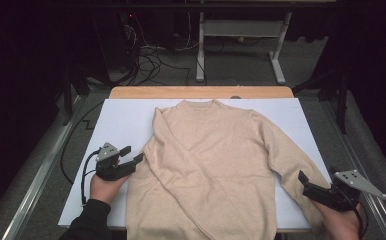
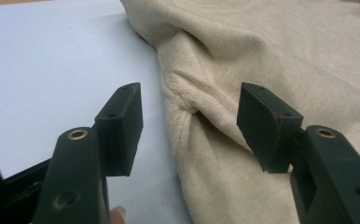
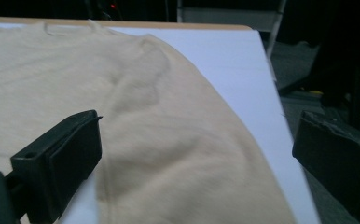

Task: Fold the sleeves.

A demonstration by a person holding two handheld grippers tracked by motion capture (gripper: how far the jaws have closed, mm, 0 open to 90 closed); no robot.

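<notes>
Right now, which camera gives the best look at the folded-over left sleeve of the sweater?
The high view: the left sleeve runs diagonally across the sweater. The left gripper view catches its armpit fold between open jaws. The right gripper view looks at the other sleeve.

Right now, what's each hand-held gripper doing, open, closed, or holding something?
Left hand-held gripper: open, holding nothing, poised at the cream knit sweater.
Right hand-held gripper: open, empty, over the sweater's sleeve.

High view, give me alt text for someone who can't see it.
A beige sweater lies on a white table, one sleeve folded across its front. The left tool sits open at its edge; the right tool hovers over the other sleeve.
</notes>
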